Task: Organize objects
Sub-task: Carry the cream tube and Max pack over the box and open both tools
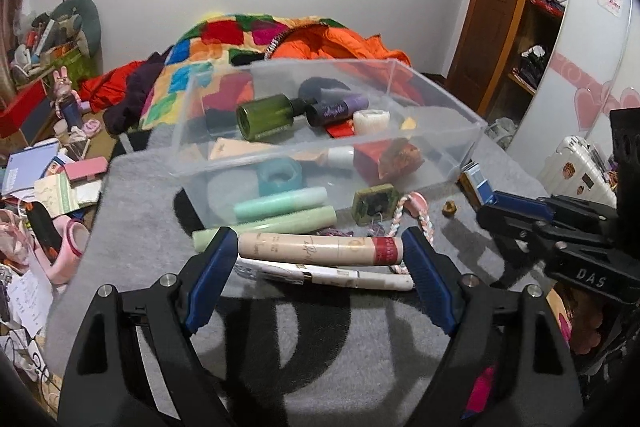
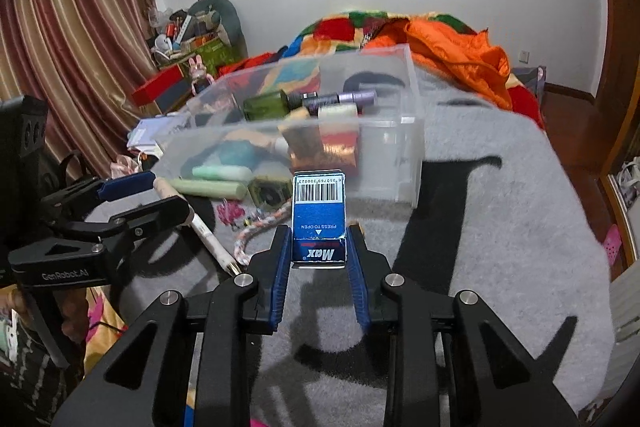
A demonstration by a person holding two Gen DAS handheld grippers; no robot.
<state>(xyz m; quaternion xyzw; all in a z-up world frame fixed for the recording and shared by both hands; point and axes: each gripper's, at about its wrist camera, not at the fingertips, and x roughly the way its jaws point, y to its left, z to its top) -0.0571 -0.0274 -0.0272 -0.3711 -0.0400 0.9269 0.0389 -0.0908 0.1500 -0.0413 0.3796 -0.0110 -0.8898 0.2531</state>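
Clear plastic bin (image 1: 320, 147) blurs what's inside: a green bottle (image 1: 266, 117) and a purple tube (image 1: 338, 109) read ok, the rest is smeared by the walls. Left gripper (image 1: 320, 255) has jaws wide, closed end to end on a beige tube (image 1: 320, 249) w/ red cap, lower centre of the frame; the white pen (image 1: 324, 275) beneath is partly covered. Right gripper (image 2: 318, 251) has narrow jaws clamped on a blue box (image 2: 319, 217) (barcode up, "Max" upside down), centre frame, in front of the bin. Surface is a grey blanket (image 2: 500, 227) w/ black lettering, on a bed; colourful quilt (image 1: 224, 39) behind, clutter at left, curtains (image 2: 72, 27) upper left.
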